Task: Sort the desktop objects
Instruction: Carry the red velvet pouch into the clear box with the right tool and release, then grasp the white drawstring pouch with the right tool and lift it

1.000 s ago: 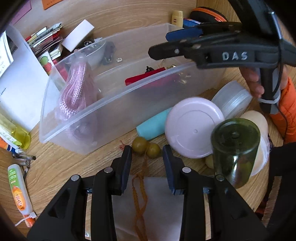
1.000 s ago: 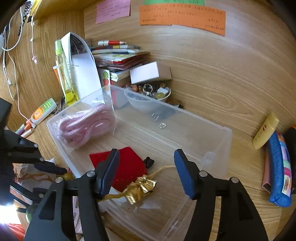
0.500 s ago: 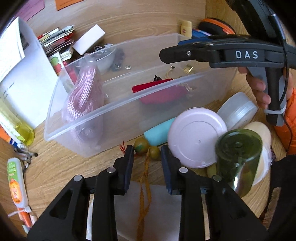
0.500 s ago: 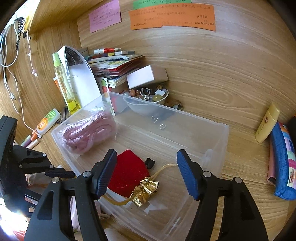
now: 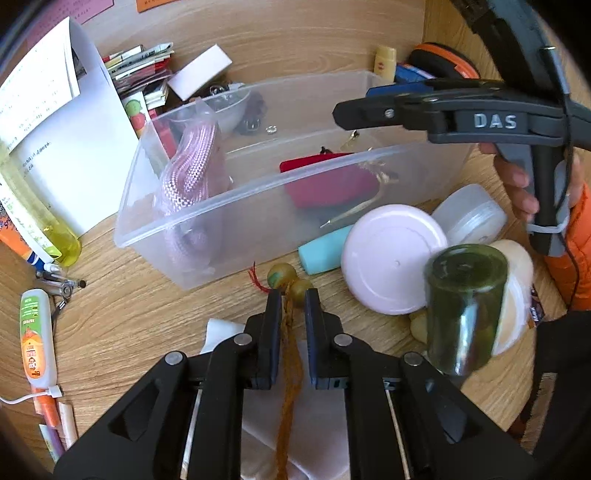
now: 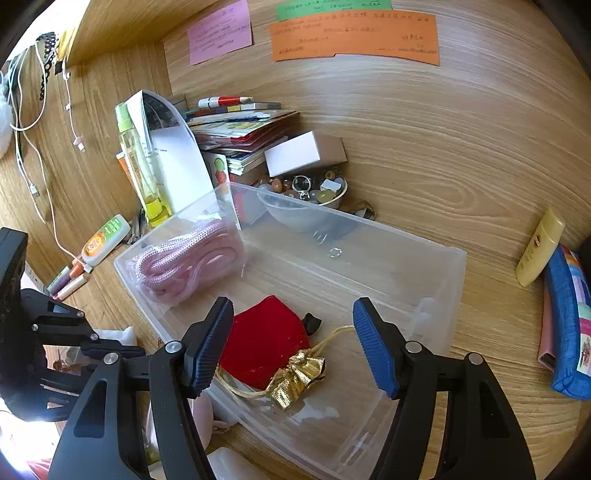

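Setting: home study desk, wood-grain top (image 6: 461, 155) and matching back panel. Evidence: coloured paper notes (image 6: 354, 35) stuck to the panel; stacked booklets (image 6: 240, 129); charging cables (image 6: 26, 122) hanging at the side; pens (image 5: 55, 284); toiletry bottles (image 6: 142, 166); bowl of trinkets (image 6: 314, 188); clear storage bin (image 6: 436, 280).

Beaded amber cord (image 5: 287, 295) beside clear bin (image 5: 236, 206)

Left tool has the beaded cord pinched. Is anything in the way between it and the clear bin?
Only the bin's near wall stands between the beaded cord in the left tool and the inside; the cord must go over that rim. The right tool hangs open above the bin's right end, over the red pouch.
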### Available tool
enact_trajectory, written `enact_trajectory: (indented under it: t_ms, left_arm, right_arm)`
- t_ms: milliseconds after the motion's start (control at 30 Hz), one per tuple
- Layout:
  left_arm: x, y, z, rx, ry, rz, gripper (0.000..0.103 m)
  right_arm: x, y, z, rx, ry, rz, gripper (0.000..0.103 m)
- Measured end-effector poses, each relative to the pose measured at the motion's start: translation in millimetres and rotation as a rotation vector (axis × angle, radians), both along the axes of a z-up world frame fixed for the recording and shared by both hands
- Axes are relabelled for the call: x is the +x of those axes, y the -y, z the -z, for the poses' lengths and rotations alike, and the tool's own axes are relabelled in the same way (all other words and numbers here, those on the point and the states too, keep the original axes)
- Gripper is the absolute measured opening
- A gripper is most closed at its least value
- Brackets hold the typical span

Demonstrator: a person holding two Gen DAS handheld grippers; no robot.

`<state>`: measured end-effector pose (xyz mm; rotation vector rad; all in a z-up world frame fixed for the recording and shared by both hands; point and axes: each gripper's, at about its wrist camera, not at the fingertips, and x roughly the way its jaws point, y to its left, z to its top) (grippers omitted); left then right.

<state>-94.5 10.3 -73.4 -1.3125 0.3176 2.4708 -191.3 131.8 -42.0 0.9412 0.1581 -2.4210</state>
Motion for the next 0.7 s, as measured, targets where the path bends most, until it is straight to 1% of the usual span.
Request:
enact_trajectory:
  t_ms: [67,133,167,200,267,367,467,533,600,700]
  left_arm:
    - [-4.9,-2.1,2.7,-0.003,0.014,0.0,0.016]
    - [-9.4,-3.7,3.8,-0.007,0.025,-0.001,0.028]
    - [-11.5,-5.4,4.0,-0.014,0.025,-0.004,0.031]
    - [-14.1,-7.3,4.2,-0.021,0.028,-0.005,0.035]
    - [-18.3,-7.8,5.4,-0.031,0.033,-0.006,0.037]
    - [-24.9,-7.3,9.6,-0.029,0.048,-0.008,0.037]
    - [-26.3,-7.4,9.0,-0.02,0.04,-0.008,0.036]
    - [-23.2,-8.8,8.7,-0.023,0.029,-0.002,0.021]
    - [-17.7,-10.4,8.3,-0.043,0.013,-0.005,0.016]
    - [-7.1,-8.2,6.3,-0.047,-0.011,-0.013,0.016]
  right_arm:
    - [0.2,-0.3,0.0,0.002,0.0,0.007,0.064]
    - [0.0,-2.4,-0.2,0.0,-0.005,0.014,0.065]
    - [-0.1,-3.6,-0.6,-0.002,-0.007,0.018,0.069]
    - [-0.2,-5.0,-0.9,-0.006,-0.008,0.022,0.072]
    - [-0.4,-7.4,-2.1,-0.017,-0.01,0.024,0.072]
    - [0.3,-9.3,-4.2,-0.029,-0.014,0.022,0.072]
    - [2.7,-7.7,-4.8,-0.027,-0.02,0.014,0.073]
    - [4.0,-6.6,-5.0,-0.026,-0.023,0.007,0.073]
    - [4.9,-5.6,-5.7,-0.027,-0.027,0.004,0.073]
    - [8.1,-6.3,-8.5,-0.039,-0.033,-0.011,0.073]
